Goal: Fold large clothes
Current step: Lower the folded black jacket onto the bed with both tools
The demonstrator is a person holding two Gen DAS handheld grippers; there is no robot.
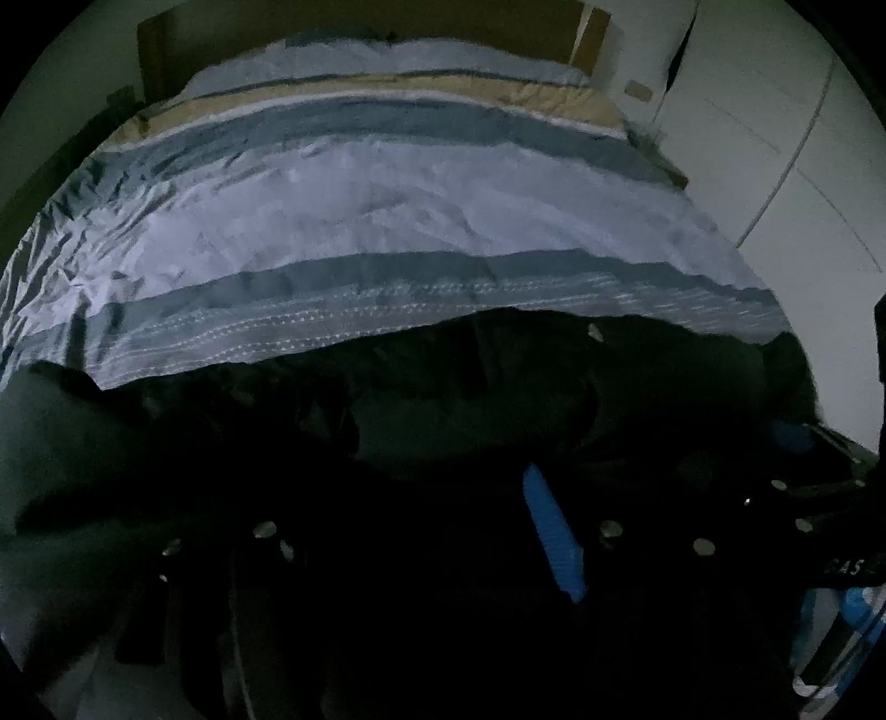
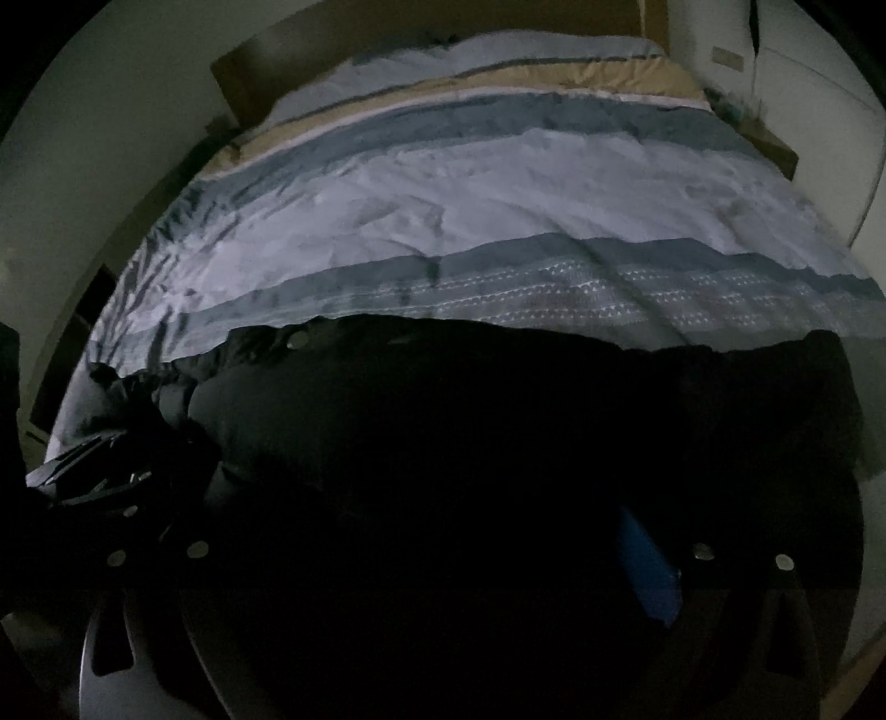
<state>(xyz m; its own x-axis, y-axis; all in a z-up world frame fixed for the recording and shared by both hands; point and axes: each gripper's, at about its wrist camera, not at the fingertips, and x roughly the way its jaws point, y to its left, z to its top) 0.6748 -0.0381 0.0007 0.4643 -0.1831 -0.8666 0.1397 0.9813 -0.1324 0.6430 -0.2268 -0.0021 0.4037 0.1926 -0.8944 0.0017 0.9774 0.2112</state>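
A large black padded jacket [image 1: 454, 399] lies across the near end of a bed; it also fills the lower half of the right wrist view [image 2: 498, 421]. A metal snap shows on it [image 2: 299, 339]. My left gripper [image 1: 443, 531] is low over the jacket, with one blue finger pad [image 1: 554, 537] showing and dark cloth covering the other side. My right gripper [image 2: 470, 554] is also buried in the dark cloth, with one blue pad [image 2: 648, 576] showing. The room is very dark, so neither grip can be made out. The other gripper's body shows at the right edge [image 1: 819, 476] and at the left [image 2: 105, 476].
The bed carries a striped duvet [image 1: 387, 205] in white, blue-grey and tan bands, seen also in the right wrist view [image 2: 498, 194]. A wooden headboard [image 1: 592, 33] stands at the far end. White wardrobe doors [image 1: 775, 122] are on the right.
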